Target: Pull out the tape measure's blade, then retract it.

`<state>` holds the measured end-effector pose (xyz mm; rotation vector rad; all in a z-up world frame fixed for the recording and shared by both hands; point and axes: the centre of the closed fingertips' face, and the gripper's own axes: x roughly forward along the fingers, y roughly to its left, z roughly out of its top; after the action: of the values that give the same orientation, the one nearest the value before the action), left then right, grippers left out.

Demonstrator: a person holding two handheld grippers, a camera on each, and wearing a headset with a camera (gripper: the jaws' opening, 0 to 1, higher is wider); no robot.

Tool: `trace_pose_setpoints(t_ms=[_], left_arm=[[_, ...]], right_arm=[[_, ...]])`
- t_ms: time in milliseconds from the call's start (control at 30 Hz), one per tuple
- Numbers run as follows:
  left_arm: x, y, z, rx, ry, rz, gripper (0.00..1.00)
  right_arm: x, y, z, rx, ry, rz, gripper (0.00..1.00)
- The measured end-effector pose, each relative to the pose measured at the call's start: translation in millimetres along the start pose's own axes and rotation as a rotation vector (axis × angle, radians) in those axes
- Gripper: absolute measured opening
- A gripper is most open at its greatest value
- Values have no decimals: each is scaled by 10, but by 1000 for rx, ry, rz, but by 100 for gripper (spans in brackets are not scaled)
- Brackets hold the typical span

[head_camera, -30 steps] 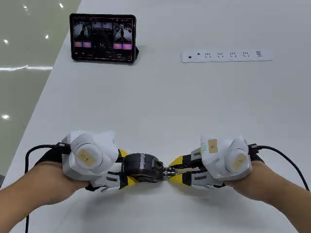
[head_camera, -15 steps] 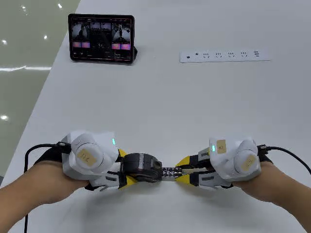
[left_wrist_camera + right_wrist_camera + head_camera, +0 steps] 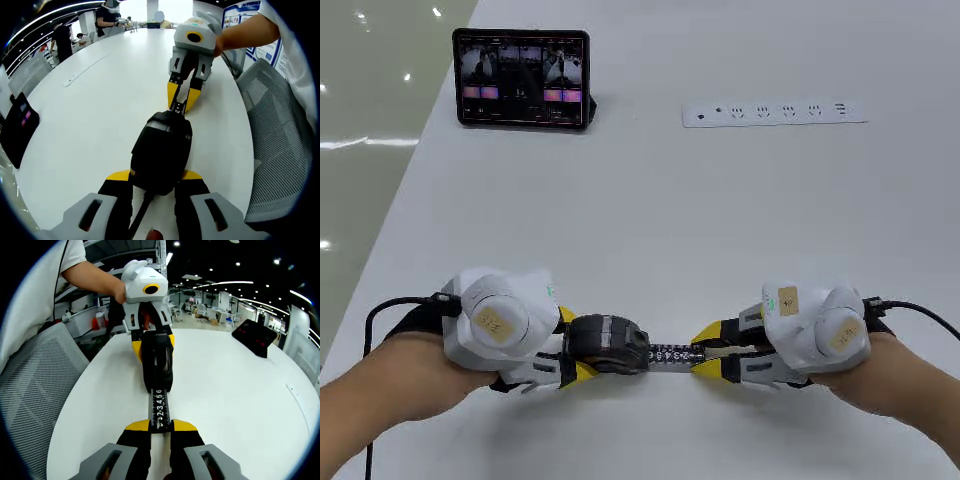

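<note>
Right gripper view: right gripper (image 3: 160, 426) jaws clenched on the blade (image 3: 159, 409) tip, printed numbers face up between the tips and the case (image 3: 157, 360). Left gripper view: left gripper (image 3: 156, 176) jaws clamped on the case's back end, one jaw each side.

Change vs a second ago: right gripper has pulled away from the case, so the gap is wider and more blade is exposed. Case and left gripper haven't budged. Pull-out is underway but only a short length is out. My read: more draw to come, retract not started.

Tape measure (image 3: 608, 344) sits at the table (image 3: 720, 220) edge nearest the person, well apart from the tablet (image 3: 520, 78) and a bit to its right. Long axis runs across the table, roughly parallel to the tablet's screen. Mouth points at the right gripper. Blade is straight and level; touching the table or just clear of it, can't tell.
</note>
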<state>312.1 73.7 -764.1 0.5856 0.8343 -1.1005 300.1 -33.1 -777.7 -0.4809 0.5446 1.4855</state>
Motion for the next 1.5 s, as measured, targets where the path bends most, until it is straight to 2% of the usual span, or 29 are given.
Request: trace_pose_setpoints(t_ms=[1000, 1500], left_arm=[[-7, -7, 3, 5, 7, 2, 27], [-3, -3, 2, 5, 9, 6, 27]], right_arm=[[-185, 2, -120, 4, 15, -13, 10], [-389, -27, -299, 0, 50, -22, 10]])
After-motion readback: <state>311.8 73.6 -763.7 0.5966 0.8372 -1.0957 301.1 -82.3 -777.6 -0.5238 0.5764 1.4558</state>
